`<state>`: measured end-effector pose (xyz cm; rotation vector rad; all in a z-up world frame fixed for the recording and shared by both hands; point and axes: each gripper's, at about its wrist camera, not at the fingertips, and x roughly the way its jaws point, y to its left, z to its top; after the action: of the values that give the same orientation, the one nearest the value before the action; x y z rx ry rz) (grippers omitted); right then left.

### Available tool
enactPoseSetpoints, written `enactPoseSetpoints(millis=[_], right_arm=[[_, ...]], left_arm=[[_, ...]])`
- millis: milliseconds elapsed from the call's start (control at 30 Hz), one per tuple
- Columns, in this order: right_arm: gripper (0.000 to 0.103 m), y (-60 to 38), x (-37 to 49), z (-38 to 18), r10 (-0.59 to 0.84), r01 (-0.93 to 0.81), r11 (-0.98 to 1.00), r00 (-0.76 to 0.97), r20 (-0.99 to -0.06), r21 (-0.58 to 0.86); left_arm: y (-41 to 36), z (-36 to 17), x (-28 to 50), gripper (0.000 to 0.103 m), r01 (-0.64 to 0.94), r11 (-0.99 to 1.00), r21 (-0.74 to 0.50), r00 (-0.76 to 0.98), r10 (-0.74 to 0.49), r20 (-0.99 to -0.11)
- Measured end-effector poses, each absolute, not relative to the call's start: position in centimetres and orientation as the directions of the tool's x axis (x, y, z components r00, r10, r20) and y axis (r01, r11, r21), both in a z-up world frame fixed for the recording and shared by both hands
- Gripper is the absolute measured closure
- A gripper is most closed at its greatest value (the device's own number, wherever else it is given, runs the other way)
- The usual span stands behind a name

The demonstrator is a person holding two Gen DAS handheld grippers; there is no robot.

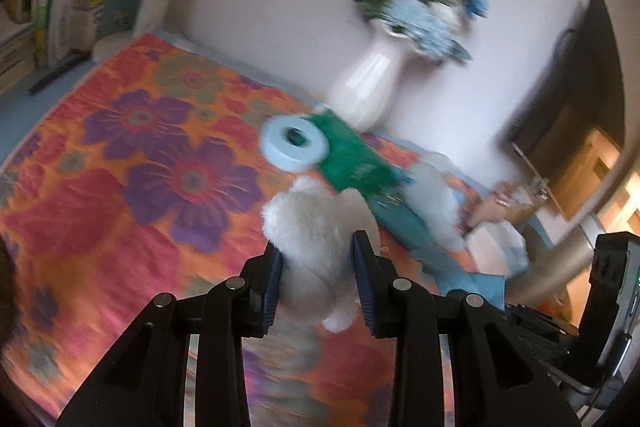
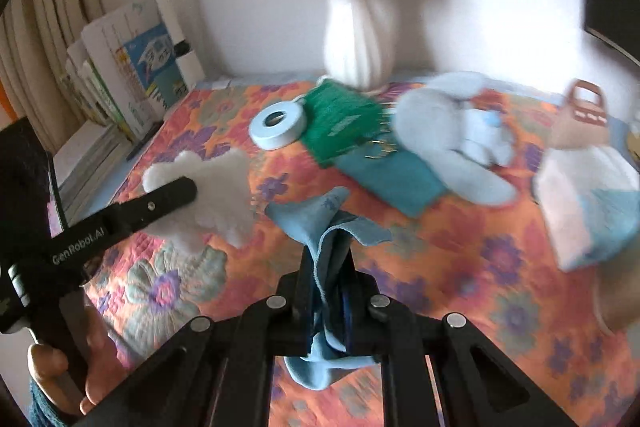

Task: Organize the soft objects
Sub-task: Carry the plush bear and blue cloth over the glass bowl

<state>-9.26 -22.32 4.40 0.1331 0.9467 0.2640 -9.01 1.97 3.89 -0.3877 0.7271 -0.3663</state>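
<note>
A fluffy white plush toy [image 2: 208, 195] is clamped between the pads of the left gripper [image 1: 318, 279] and held above the orange floral bedspread [image 1: 120, 187]. Further right lie a pale blue tape ring [image 2: 276, 125] and a green fabric pouch [image 2: 340, 125]. A light blue cloth [image 2: 332, 227] – crumpled – is pinched tight in the right gripper [image 2: 330, 281], its jaws closed on it, before the white ribbed vase [image 2: 360, 35].

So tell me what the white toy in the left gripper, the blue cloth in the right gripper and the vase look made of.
White plush toy: fluffy synthetic fur, by its fuzzy outline. Light blue cloth: thin, matte, suede-like fabric, perhaps microfibre; it drapes in soft folds. White vase: probably glazed ceramic, glossy with ribbed sides; motion blur leaves plastic possible.
</note>
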Motion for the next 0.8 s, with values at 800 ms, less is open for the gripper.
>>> enactPoseSetpoints(millis=[800], right_arm=[[0.093,-36.9,-20.2,6.7,0.127,0.060,0.979,0.577,-0.807,0.197]], left_arm=[[-16.4,9.2,-17.8,0.073,0.553,0.746,-0.372,0.519,-0.657,-0.547]])
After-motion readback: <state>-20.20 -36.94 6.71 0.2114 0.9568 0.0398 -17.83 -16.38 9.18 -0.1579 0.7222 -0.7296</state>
